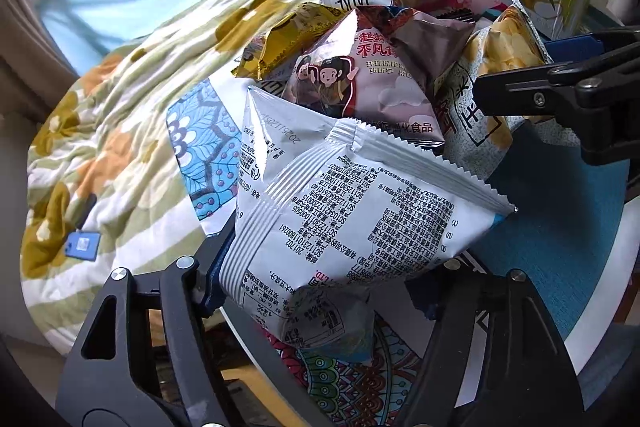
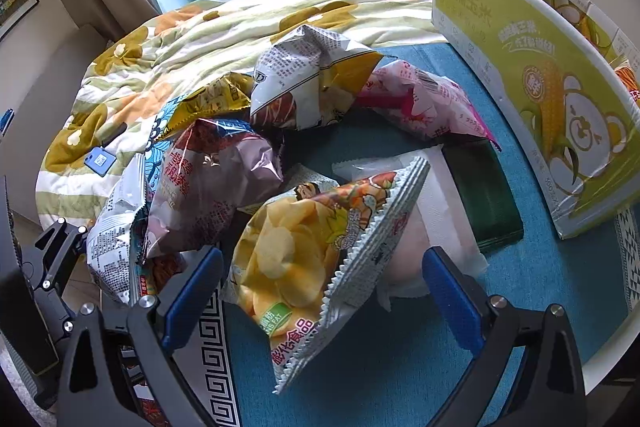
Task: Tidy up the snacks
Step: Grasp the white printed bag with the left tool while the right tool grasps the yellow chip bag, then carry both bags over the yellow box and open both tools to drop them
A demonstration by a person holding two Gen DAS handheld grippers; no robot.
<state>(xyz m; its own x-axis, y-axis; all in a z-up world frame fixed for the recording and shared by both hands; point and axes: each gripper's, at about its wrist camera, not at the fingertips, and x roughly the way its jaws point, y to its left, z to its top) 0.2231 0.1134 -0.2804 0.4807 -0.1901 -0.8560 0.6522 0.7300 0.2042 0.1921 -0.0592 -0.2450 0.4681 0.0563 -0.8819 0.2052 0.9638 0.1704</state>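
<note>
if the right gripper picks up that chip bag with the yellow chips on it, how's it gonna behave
The chip bag looks puffed with air, so probably light and squashy. Its glossy film may slip between the fingers. The chips inside are likely fragile, so a hard squeeze could crush them; the crimped edge seems the safer hold.

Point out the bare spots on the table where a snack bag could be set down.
Free: the blue tablecloth strip between the potato-chip bag and the yellow-green corn carton, and below that bag between the right gripper fingers. Crowded: the heap around the mauve cartoon bag.
</note>
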